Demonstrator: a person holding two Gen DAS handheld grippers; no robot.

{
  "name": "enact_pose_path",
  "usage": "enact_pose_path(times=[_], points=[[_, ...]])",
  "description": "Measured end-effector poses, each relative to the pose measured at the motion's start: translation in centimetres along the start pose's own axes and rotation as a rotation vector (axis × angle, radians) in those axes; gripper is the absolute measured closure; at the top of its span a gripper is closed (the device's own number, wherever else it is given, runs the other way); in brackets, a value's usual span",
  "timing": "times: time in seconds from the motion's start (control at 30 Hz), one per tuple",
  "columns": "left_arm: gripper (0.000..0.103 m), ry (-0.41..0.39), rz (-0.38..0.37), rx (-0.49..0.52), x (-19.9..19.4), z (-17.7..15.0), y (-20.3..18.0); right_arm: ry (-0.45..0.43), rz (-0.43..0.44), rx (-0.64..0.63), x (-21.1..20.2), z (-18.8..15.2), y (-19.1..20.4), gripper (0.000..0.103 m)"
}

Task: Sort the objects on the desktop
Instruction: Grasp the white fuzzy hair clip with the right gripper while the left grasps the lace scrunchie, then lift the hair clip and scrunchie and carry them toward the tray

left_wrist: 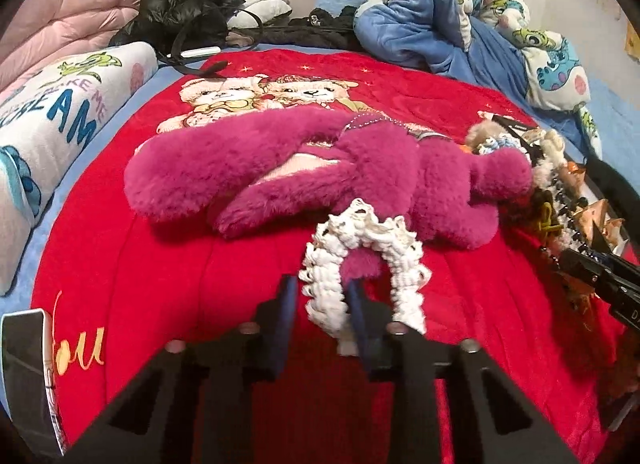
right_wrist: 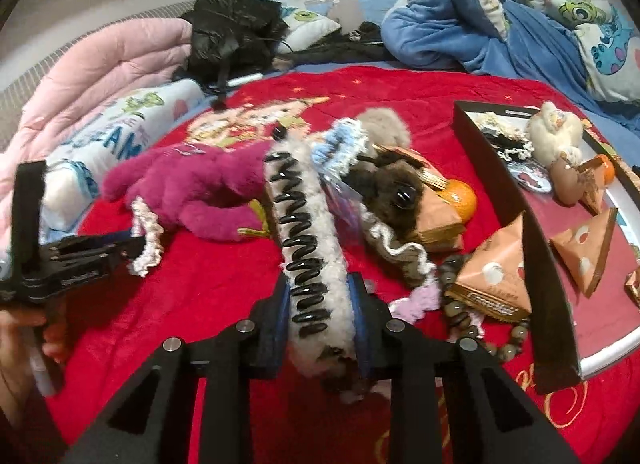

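Currently, the left gripper (left_wrist: pixel 322 304) is partly open above the near half of the red blanket (left_wrist: pixel 200 284). A cream crocheted scrunchie (left_wrist: pixel 360 264) is looped over its right finger: one strand passes between the two fingers, the other hangs outside. Whether the fingers pinch that strand cannot be determined. The scrunchie forms an arch; its top rests against the magenta plush toy (left_wrist: pixel 320 168), and its two legs run back toward the gripper.

The right gripper (right_wrist: pixel 320 312) is closed on a fluffy grey hair clip (right_wrist: pixel 308 240) with black teeth. The fingers press on both sides of the clip's near end. The clip's long axis extends away from the gripper toward the far edge of the blanket, leaning slightly left, with the toothed face up.

Behind the clip, at the blanket's centre, lies a pile: a blue-and-white scrunchie (right_wrist: pixel 338 144), a brown plush (right_wrist: pixel 392 188) and an orange (right_wrist: pixel 464 196). A bead bracelet (right_wrist: pixel 468 316) and a triangular snack packet (right_wrist: pixel 496 276) lie just right of the gripper. A black tray (right_wrist: pixel 496 168) occupies the right edge of the blanket and contains a white plush (right_wrist: pixel 556 132).
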State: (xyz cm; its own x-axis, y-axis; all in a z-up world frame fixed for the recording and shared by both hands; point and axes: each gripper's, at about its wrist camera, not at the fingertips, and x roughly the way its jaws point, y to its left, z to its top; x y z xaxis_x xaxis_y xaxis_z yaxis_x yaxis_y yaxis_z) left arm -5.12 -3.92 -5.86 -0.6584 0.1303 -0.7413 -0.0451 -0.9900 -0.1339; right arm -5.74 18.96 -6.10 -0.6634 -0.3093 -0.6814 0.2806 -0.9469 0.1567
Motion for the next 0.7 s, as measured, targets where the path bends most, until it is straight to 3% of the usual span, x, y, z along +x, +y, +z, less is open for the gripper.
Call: enact_pose_path(times=[0.17, 0.7], points=[[0.087, -0.011, -0.014, -0.004, -0.8, -0.5, 0.1, -0.020, 0.023, -0.019, -0.8, 0.0, 1.1, 0.077], [0.088, -0.064, -0.094, 0.081, -5.1, -2.7, -3.0, -0.037, 0.104, -0.051, -2.0, -1.0, 3.8, 0.077]])
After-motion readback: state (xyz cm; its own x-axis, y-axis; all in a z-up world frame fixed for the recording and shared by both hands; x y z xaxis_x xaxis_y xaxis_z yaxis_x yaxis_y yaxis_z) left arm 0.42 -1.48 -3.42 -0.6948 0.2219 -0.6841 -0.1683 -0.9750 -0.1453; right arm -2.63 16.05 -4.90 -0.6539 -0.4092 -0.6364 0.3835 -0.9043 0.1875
